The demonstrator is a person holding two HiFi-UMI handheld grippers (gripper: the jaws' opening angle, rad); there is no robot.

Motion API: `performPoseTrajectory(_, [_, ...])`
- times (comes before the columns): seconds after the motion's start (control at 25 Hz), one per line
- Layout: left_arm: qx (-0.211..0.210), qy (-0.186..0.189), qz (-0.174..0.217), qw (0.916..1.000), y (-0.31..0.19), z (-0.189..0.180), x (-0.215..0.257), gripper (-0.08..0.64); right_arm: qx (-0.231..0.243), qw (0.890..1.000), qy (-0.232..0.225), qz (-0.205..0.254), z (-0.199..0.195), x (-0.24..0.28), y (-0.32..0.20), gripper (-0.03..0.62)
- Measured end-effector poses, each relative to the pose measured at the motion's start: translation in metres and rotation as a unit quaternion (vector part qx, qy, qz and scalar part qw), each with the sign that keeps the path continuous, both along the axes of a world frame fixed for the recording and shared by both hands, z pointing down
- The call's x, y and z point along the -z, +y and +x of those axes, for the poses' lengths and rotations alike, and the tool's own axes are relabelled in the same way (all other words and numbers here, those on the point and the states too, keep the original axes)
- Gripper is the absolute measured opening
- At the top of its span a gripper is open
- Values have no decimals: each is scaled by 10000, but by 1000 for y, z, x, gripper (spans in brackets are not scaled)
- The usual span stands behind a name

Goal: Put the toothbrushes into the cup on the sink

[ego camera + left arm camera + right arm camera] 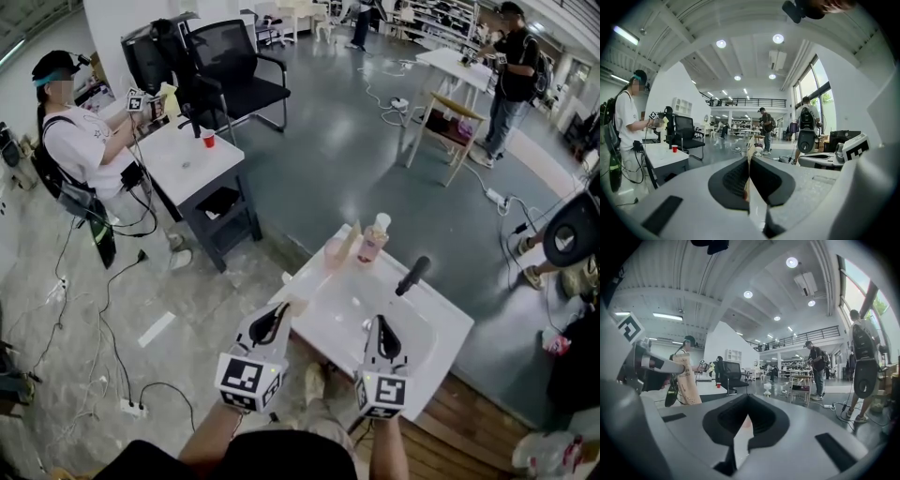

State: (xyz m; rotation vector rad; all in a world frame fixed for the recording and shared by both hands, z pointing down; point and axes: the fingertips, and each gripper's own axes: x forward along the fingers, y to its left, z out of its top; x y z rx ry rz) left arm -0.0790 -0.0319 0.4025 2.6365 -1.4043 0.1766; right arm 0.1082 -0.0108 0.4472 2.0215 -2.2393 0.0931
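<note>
The white sink (448, 330) with a black tap (412, 275) lies in front of me in the head view. A pale pink cup (336, 251) stands at its far left corner, next to a bottle (373, 236). My left gripper (279, 317) hovers over the sink's left edge, shut on a tan cardboard toothbrush pack (687, 380). The pack's thin edge (750, 159) shows upright between the left gripper's (750, 163) pads. My right gripper (382, 325) is over the basin with its jaws shut (747, 414). I see nothing clearly held in it.
A person (80, 141) holding grippers sits at a small white table (183, 164) with a red cup (208, 139), beside a black chair (234, 80). Other people stand further back on the right (511, 66). Cables and a power strip (131, 407) trail over the floor.
</note>
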Motion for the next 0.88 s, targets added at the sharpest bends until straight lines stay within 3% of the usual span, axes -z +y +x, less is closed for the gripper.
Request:
performPoseTrajectory(0.48, [-44, 19, 9, 10000, 2, 10, 3, 6, 12, 10000, 42, 9, 7, 0, 3, -2])
performPoseTrajectory(0.88, [-27, 30, 45, 10000, -43, 23, 5, 6, -11, 10000, 13, -65, 18, 2, -37, -2])
